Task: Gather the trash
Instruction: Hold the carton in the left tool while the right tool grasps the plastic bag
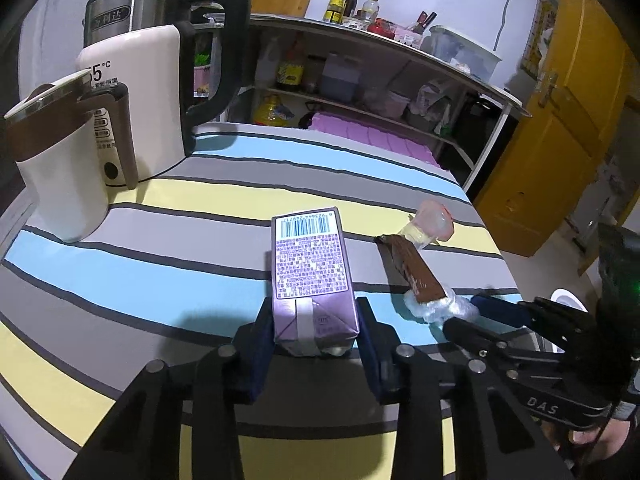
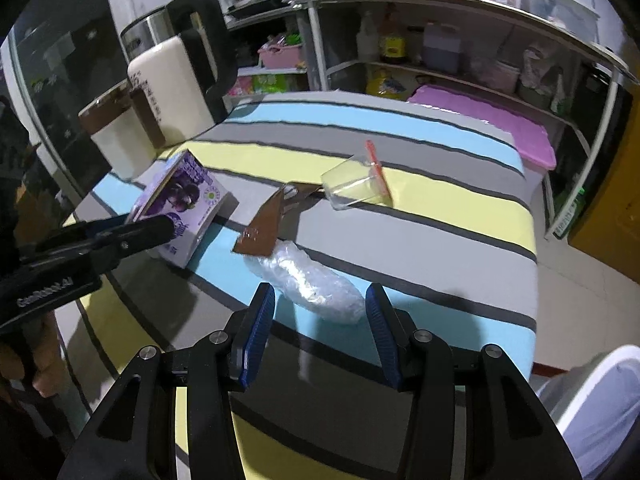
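A purple drink carton [image 1: 310, 276] lies on the striped tablecloth, its near end between the pads of my left gripper [image 1: 316, 344], which is shut on it. It also shows in the right wrist view [image 2: 180, 208]. A brown wrapper [image 1: 412, 268] [image 2: 264, 228], a crumpled clear plastic wad [image 1: 436, 308] [image 2: 316, 284] and a clear plastic cup with a pink lid [image 1: 432, 224] [image 2: 356, 188] lie to the right. My right gripper [image 2: 320, 320] is open, its fingers either side of the wad's near end.
Two kettles [image 1: 160, 80] and a white mug with a brown band [image 1: 64, 160] stand at the table's far left. Shelves with bottles and boxes [image 1: 360, 80] stand behind the table. A white bin [image 2: 600, 408] sits at the table's right edge. A yellow door [image 1: 560, 140] is on the right.
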A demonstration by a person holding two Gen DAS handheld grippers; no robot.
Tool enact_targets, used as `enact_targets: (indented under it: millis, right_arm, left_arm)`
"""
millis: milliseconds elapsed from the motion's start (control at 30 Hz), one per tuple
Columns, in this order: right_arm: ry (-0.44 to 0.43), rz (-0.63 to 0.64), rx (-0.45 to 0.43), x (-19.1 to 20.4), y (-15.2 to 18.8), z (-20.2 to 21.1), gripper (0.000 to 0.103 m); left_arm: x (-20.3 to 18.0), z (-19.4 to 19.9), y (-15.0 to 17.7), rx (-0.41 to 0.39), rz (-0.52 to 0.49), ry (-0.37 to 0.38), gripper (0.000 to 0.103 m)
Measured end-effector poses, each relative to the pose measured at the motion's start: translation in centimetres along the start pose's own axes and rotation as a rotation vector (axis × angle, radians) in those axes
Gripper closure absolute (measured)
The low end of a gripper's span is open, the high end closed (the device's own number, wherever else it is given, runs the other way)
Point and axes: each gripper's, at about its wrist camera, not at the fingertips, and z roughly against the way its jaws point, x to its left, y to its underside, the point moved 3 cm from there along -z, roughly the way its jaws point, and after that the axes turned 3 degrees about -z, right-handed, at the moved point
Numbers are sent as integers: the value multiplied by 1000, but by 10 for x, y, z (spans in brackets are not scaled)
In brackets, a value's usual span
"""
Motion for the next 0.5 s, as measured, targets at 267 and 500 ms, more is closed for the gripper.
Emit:
enact_targets:
  millis: [267,500]
  right_arm:
    - [-50,54,37,16,3,-2,55]
    - [-44,133,0,30,0,0,55]
  left_arm:
    - [4,5,4,0,-3,11,65]
    - [5,8,7,0,-4,13,65]
